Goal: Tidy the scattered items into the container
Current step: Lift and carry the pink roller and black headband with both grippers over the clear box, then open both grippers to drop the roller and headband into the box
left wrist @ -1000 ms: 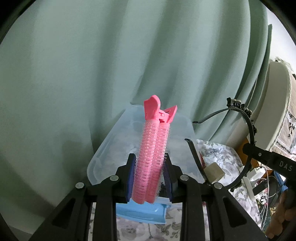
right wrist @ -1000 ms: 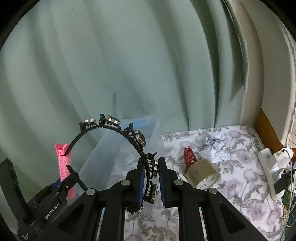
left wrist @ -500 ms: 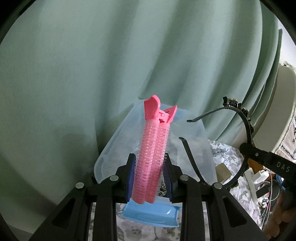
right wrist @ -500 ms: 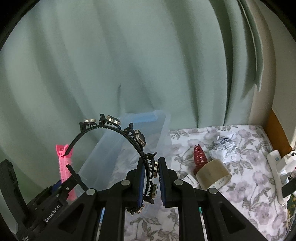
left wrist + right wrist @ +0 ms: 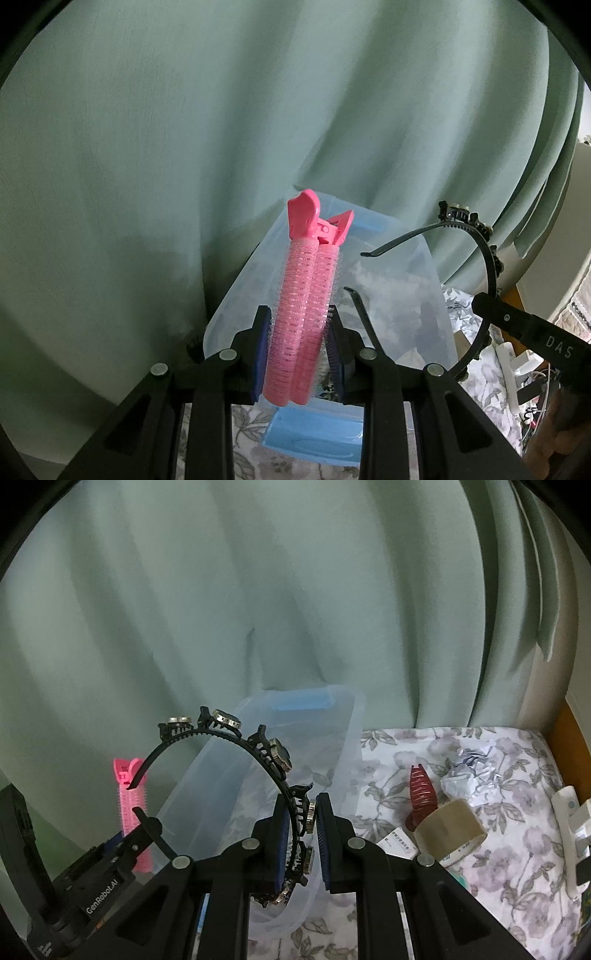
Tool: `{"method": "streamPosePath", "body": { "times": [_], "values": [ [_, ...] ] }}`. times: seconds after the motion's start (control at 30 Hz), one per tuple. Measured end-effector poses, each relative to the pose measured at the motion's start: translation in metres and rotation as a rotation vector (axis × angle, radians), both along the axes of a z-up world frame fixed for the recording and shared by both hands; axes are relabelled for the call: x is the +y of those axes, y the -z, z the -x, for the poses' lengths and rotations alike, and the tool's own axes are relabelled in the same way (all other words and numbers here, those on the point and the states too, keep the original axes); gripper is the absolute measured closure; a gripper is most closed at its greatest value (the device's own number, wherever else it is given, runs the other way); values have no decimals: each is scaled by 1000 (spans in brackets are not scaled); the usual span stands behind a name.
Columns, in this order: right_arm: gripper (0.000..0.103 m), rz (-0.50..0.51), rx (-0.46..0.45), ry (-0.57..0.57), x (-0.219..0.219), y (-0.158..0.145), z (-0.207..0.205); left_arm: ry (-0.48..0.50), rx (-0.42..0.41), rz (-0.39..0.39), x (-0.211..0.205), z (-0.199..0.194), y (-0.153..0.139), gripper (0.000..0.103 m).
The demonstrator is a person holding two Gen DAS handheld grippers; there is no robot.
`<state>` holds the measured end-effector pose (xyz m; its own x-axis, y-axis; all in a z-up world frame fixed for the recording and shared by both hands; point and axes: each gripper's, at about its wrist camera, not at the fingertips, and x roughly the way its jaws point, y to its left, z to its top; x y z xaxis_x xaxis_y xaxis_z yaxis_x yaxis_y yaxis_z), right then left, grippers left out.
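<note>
Left tool [image 5: 297,354]: closed on the pink hair roller clip [image 5: 306,295]; both blue pads press the sides of the clip near its lower end. In the right wrist view this tool is in the lower left of the frame [image 5: 127,843].
Pink hair roller clip: it stands almost upright in the centre of the left wrist view, with the hinged clip end on top. It is in front of the container and above its near end; whether it is over the opening I cannot tell.
Right tool [image 5: 301,834]: closed on the black headband [image 5: 258,746]; the pads grip one side of the band, lower centre of the frame. In the left wrist view it enters from the right edge [image 5: 487,306].
Black headband: an arc with small round ornaments along the top; it rises to the left of the right tool, and its free ends hang at the left, near the pink clip.
Container [image 5: 332,738]: clear plastic box with blue handles, centre of both views, standing on the floral cloth [image 5: 498,849] and close to the green curtain [image 5: 221,590].
Other things on the cloth, right half of the right wrist view: a red spiral cone [image 5: 421,790], a roll of brown tape [image 5: 450,827] just beside it, crumpled paper [image 5: 469,775] behind them.
Far right edge: a white object, partly cut off.
</note>
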<state>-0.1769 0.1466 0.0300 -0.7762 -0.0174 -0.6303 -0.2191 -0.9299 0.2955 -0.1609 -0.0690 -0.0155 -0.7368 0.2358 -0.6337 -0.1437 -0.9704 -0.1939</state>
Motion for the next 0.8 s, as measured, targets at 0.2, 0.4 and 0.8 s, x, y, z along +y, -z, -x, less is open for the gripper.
{"method": "streamPosePath", "body": {
  "times": [0.2,0.4,0.8],
  "values": [
    [87,4,-29,-8,-2,10,9,2,-19,3,8,7,7,73],
    [86,11,-52,-16,-3,17,15,-3,-51,5,8,18,12,73],
    [82,18,-102,-52,-13,28,22,-20,-89,-7,2,23,25,66]
  ]
}}
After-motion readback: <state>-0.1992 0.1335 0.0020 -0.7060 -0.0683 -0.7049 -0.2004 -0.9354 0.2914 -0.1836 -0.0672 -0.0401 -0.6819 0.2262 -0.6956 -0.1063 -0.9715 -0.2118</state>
